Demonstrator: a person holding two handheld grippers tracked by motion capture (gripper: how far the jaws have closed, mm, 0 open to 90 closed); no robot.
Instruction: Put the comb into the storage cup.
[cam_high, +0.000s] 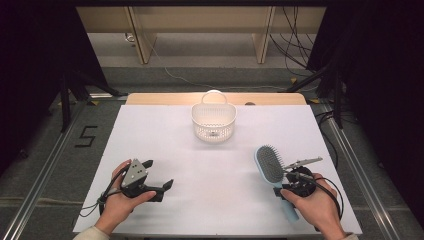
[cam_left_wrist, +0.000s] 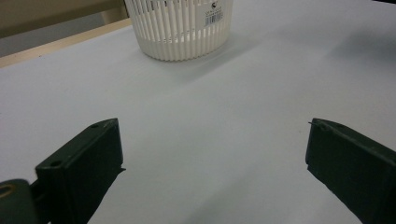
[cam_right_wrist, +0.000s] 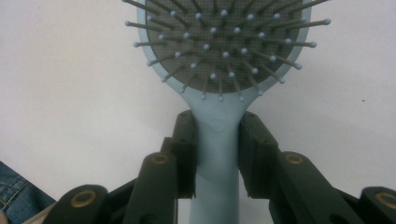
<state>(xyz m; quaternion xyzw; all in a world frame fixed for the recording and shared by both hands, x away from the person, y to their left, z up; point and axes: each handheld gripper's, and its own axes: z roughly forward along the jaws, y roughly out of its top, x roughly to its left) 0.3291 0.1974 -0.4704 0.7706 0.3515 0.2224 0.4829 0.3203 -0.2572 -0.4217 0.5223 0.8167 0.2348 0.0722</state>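
Hairbrush (cam_right_wrist: 217, 140) handle clamped in right gripper (cam_right_wrist: 217, 154), head pointing away toward basket (cam_high: 213, 121); left gripper (cam_left_wrist: 210, 158) wide open, empty

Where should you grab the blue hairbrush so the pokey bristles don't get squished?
Grab the hairbrush by its smooth, narrow handle, just below the wide bristly head, coming in from the handle end with a jaw on each side. The handle is slim enough to fit between the jaws, and the bristles stay clear. The right gripper is clamped on it exactly there.
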